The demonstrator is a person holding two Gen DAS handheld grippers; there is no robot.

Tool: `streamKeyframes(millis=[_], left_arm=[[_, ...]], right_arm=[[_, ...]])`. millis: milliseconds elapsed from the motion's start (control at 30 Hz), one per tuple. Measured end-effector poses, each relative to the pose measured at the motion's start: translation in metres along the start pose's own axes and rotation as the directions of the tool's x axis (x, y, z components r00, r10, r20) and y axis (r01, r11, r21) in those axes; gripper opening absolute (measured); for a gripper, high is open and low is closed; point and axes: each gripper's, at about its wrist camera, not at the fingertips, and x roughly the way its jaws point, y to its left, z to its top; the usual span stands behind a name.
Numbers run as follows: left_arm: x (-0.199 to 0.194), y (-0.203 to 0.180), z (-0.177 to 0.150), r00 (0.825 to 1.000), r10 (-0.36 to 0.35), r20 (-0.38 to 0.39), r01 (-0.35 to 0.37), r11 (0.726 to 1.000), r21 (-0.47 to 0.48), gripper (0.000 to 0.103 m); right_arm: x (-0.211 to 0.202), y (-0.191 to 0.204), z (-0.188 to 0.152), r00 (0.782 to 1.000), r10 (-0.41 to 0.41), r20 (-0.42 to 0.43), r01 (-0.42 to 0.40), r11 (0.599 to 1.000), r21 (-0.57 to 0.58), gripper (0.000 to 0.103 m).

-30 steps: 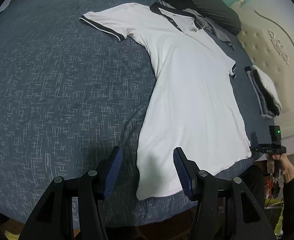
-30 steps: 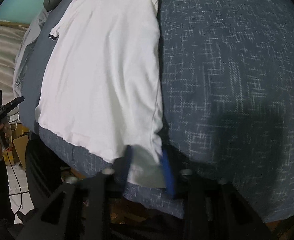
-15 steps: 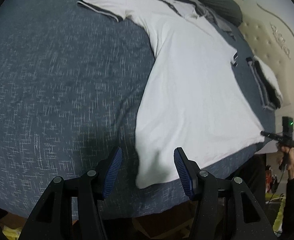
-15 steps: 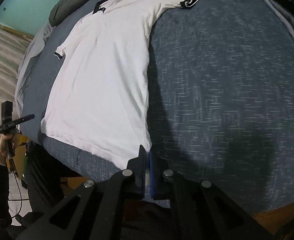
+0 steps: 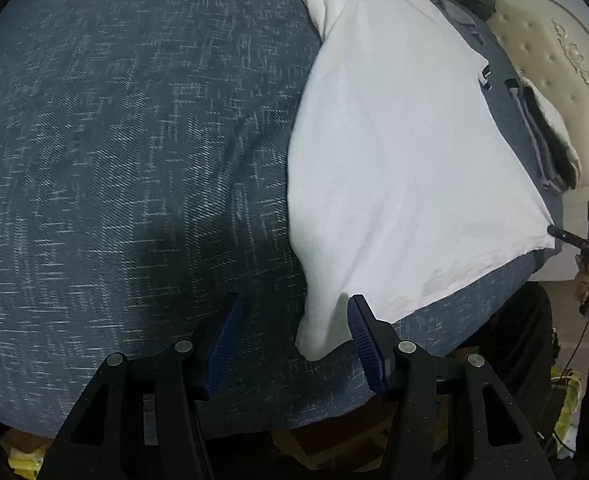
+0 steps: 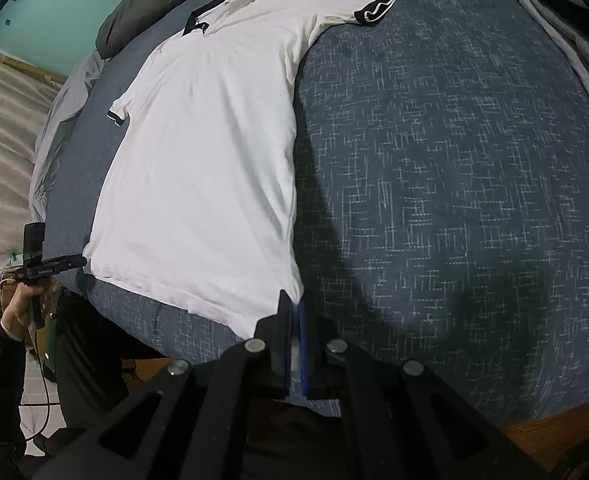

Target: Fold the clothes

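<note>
A white polo shirt point(image 5: 394, 152) with dark collar and cuffs lies flat on the blue bedspread point(image 5: 134, 160). My left gripper point(image 5: 294, 304) points down at the shirt's near hem corner. Its jaws are closing, and the bunched corner stands between them, against the right pad point(image 5: 360, 332) and apart from the left one. In the right wrist view the shirt point(image 6: 214, 160) runs up the bed, and my right gripper point(image 6: 293, 304) is shut on its other hem corner. Each view shows the other gripper at the far hem corner: the right gripper point(image 5: 566, 236) and the left gripper point(image 6: 66, 262).
A folded stack of grey and white clothes point(image 5: 546, 140) lies beside the shirt near the padded headboard point(image 5: 554, 40). A dark grey pillow point(image 6: 134, 20) sits past the collar. The bed's edge point(image 6: 154, 320) runs just under both grippers. Bare bedspread point(image 6: 454, 200) spreads beside the shirt.
My left gripper came down onto the hem corner, which now sits between narrower jaws. My right gripper closed on the other corner and raised it slightly.
</note>
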Motion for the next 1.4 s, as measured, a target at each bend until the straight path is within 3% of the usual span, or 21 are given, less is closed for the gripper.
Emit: streamKeyframes(millis=[33,167,200,233,633,800,1133,1400], left_arm=[[0.001,-0.002,-0.001,1.000,-0.005,-0.002,0.005,1.000,0.007,0.037],[0.005,-0.014,-0.003,1.000,-0.014,-0.010,0.014,0.999,0.043,0.016],[0.005,-0.017,-0.003,1.000,-0.011,-0.009,0.011,0.999,0.053,0.005],[0.004,-0.020,-0.004,1.000,-0.012,-0.005,0.012,0.998,0.060,0.004],[-0.083,-0.049,-0.023,0.995,-0.014,0.103,-0.004,0.985,0.172,0.003],[-0.101,-0.046,-0.038,0.993,0.004,0.114,-0.026,0.980,0.196,0.003],[-0.029,-0.015,-0.044,1.000,0.027,0.003,-0.027,0.994,0.103,0.004],[-0.019,-0.014,-0.040,0.999,0.039,-0.005,-0.038,0.994,0.105,0.004]], right_arm=[[-0.001,0.001,0.000,1.000,-0.001,0.001,0.001,1.000,-0.001,0.002],[-0.003,0.004,0.000,1.000,0.001,0.005,-0.001,1.000,-0.007,0.002],[-0.004,0.005,0.000,1.000,0.001,0.006,-0.001,1.000,-0.009,0.002],[-0.006,0.006,0.000,1.000,0.001,0.008,-0.001,1.000,-0.012,0.002],[-0.051,0.023,-0.002,0.997,0.018,0.074,-0.013,0.998,-0.065,0.002],[-0.048,0.030,-0.014,0.998,0.011,0.057,-0.006,0.996,-0.088,0.002],[0.015,0.013,-0.029,0.999,-0.022,-0.031,0.020,0.999,-0.045,0.002],[0.023,0.007,-0.028,0.999,-0.026,-0.040,0.025,0.999,-0.037,0.002]])
